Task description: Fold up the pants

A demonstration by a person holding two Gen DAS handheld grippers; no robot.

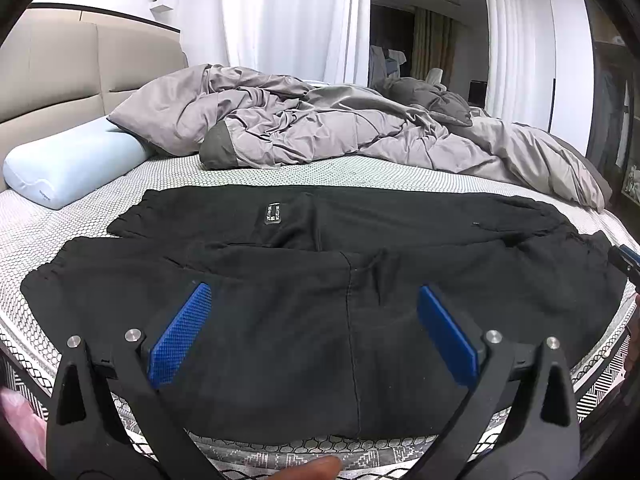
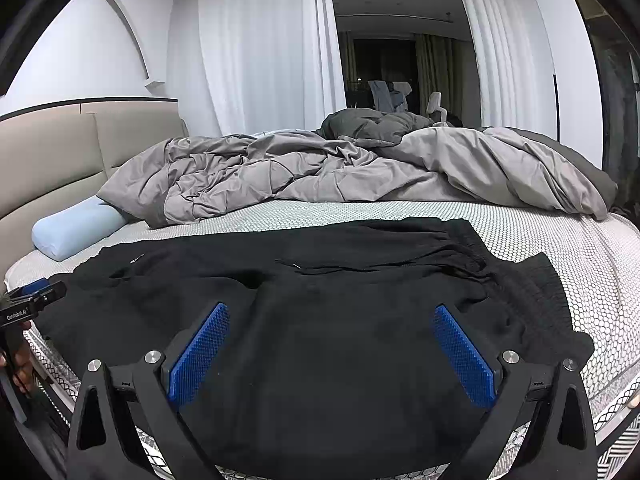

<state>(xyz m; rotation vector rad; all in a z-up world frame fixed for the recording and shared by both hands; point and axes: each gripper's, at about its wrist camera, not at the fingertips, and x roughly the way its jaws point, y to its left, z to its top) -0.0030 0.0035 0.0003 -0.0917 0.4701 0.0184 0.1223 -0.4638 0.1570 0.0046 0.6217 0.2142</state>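
Presently catalogued, one bed with work in hand.

Item: pants (image 1: 320,304), black, soft knit. Laid crosswise on the near half of the mattress (image 1: 360,170), one leg doubled over the other so the two lie roughly stacked. A small label (image 1: 272,213) shows on the far layer, and a seam runs down the near layer toward the bed edge. In the right wrist view the gathered waistband (image 2: 516,280) sits at the right end. Judged: the lengthwise fold appears made; the crosswise folds remain.

Item: left gripper (image 1: 314,328). Jaws spread wide, blue pads (image 1: 180,336) clear of any cloth, holding nothing. Poised above the near edge of the pants, probably placed there to take that edge or to press it flat.

Item: right gripper (image 2: 332,352). Jaws likewise wide apart and empty, hovering over the waist portion. Its position suits a pinch at the waistband end, so that both ends could be carried together.

Item: quilt (image 1: 320,128), grey, rumpled, pushed to the far side, apparently to free flat space for folding.

Item: pillow (image 1: 72,164), pale blue, at the headboard (image 1: 60,76) end, just beside the quilt, apart from the pants.

Item: curtains (image 2: 260,48), white, behind the bed.

Containers: none in view; nothing holds the pants but the mattress.

Caution: the knit is limp and will sag if lifted by one point.
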